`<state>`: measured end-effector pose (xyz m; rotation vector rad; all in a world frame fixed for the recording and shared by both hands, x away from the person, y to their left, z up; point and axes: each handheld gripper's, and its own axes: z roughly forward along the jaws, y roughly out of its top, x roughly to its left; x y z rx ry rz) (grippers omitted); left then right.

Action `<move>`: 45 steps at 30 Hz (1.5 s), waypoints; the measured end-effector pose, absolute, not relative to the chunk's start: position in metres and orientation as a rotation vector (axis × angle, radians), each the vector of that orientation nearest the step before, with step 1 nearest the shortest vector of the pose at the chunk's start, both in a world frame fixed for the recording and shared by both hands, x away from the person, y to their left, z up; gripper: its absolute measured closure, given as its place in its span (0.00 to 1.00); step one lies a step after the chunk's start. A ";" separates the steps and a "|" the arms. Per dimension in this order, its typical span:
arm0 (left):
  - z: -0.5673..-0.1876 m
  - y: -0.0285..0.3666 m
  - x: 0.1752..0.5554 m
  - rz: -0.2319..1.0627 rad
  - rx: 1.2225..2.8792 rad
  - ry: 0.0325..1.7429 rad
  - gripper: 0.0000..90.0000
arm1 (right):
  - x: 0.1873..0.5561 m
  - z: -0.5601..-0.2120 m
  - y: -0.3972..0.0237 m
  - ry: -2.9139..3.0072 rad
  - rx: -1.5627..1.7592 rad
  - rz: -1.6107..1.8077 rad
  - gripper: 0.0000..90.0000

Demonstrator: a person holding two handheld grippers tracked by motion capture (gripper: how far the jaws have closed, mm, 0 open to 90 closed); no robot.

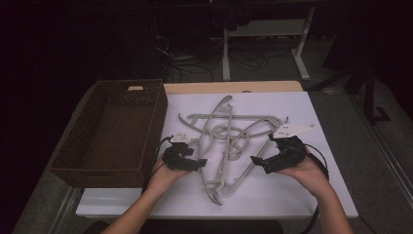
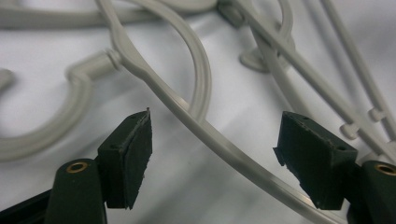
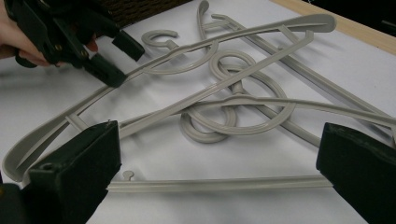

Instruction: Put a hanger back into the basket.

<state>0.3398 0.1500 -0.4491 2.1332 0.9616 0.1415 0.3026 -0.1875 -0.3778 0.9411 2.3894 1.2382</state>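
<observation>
Several grey plastic hangers [image 1: 226, 141] lie tangled on the white table cover [image 1: 292, 195]. My left gripper [image 1: 197, 163] is at the pile's left side and open. One hanger arm [image 2: 205, 133] runs between its jaws, and neither pad presses on it. The right gripper view shows that left gripper [image 3: 112, 60] straddling the same arm. My right gripper [image 1: 257, 163] is at the pile's right side, open wide, its jaws apart over the cover. Hanger hooks [image 3: 219, 119] and a straight hanger bar [image 3: 219, 183] lie just ahead of my right gripper [image 3: 219, 128].
An empty brown wicker basket [image 1: 158, 122] stands at the left, right beside the white cover. A strip of wooden table edge [image 1: 234, 87] shows behind the cover. Beyond it the floor is dark, with cables and white desk legs [image 1: 302, 53].
</observation>
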 end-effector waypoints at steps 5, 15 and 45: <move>-0.455 0.142 0.341 0.161 2.172 0.959 0.30 | 0.303 -0.378 -0.188 2.389 0.940 1.240 0.00; -0.454 0.136 0.340 0.256 2.244 0.939 0.45 | 0.303 -0.379 -0.187 2.392 0.941 1.235 0.00; -0.447 0.146 0.359 0.211 2.249 1.084 0.89 | 0.303 -0.378 -0.187 2.389 0.944 1.237 0.00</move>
